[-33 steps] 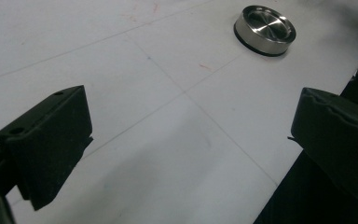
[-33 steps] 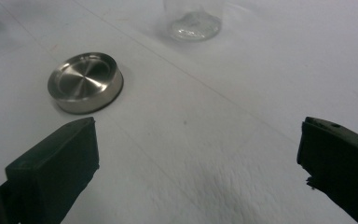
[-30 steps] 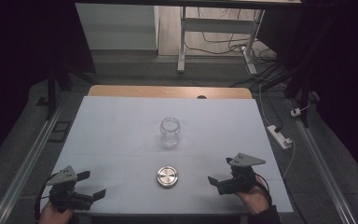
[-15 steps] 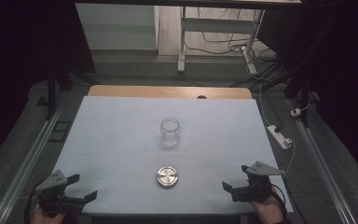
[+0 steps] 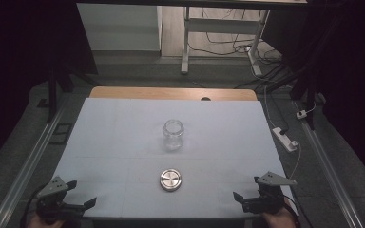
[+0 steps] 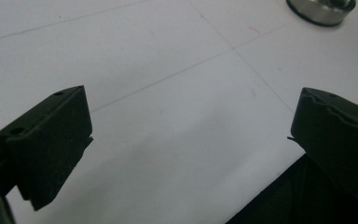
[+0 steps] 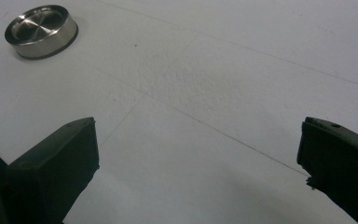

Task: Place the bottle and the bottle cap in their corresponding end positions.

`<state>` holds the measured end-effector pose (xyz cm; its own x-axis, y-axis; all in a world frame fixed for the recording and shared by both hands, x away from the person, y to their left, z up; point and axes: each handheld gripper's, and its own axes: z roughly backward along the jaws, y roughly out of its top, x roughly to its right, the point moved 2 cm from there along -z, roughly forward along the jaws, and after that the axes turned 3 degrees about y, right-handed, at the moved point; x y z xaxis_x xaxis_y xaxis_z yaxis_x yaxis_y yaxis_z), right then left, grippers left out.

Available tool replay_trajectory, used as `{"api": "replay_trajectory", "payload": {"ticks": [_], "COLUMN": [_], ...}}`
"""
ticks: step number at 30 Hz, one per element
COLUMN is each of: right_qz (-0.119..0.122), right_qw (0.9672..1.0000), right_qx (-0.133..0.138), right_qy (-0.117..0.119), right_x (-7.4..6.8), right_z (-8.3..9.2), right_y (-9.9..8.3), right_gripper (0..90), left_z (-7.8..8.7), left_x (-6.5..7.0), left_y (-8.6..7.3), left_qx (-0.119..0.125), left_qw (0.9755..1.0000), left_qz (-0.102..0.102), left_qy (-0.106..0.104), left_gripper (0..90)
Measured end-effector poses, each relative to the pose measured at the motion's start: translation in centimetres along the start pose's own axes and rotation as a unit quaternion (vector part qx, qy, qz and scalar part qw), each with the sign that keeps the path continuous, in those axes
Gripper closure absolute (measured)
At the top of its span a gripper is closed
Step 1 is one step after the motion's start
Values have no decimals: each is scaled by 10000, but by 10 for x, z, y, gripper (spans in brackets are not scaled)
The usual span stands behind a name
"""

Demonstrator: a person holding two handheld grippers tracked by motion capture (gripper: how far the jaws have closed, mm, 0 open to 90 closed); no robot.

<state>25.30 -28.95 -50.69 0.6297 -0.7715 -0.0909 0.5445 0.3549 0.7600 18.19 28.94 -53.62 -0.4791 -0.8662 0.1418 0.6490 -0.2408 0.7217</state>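
The metal lid (image 5: 171, 180) lies flat on the white table (image 5: 123, 142), near the front edge and about midway between our two hands, and the glass jar (image 5: 173, 135) stands upright and uncapped behind it, toward the middle of the table, clearly apart from the lid. Judging from how they lie, we take the work to be putting that lid on the jar, and none of it is done yet: the lid is untouched, the jar mouth is bare, and nothing is in either claw. Our left gripper (image 5: 69, 202) sits at the front left corner with its jaws spread wide, and in the left gripper view we see bare table between them, with the lid (image 6: 320, 10) off at the top right. Our right gripper (image 5: 247, 199) is at the front right corner, jaws likewise wide apart around nothing, and its own view puts the lid (image 7: 41, 31) up at the top left. Both are well apart from lid and jar. What is left, as we judge it, is everything: reach in, pick up the lid, steady the jar, and seat the lid on its mouth.
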Motion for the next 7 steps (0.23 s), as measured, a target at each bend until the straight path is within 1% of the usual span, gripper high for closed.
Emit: {"api": "replay_trajectory", "payload": {"ticks": [3,7], "right_qz": [16,42], "right_qw": [10000,9999], "right_qx": [-68,-126], "right_qy": [-31,-59], "right_x": [-1,-2], "right_z": [1,0], "right_y": [-1,-1], "right_gripper": [0,0], "left_z": [-1,-2], "left_x": [1,0], "left_y": [0,0], "left_qx": [-64,-85], "left_qw": [10000,10000], "left_qz": [-14,1], "left_qy": [5,-35], "left_gripper": [0,0]}}
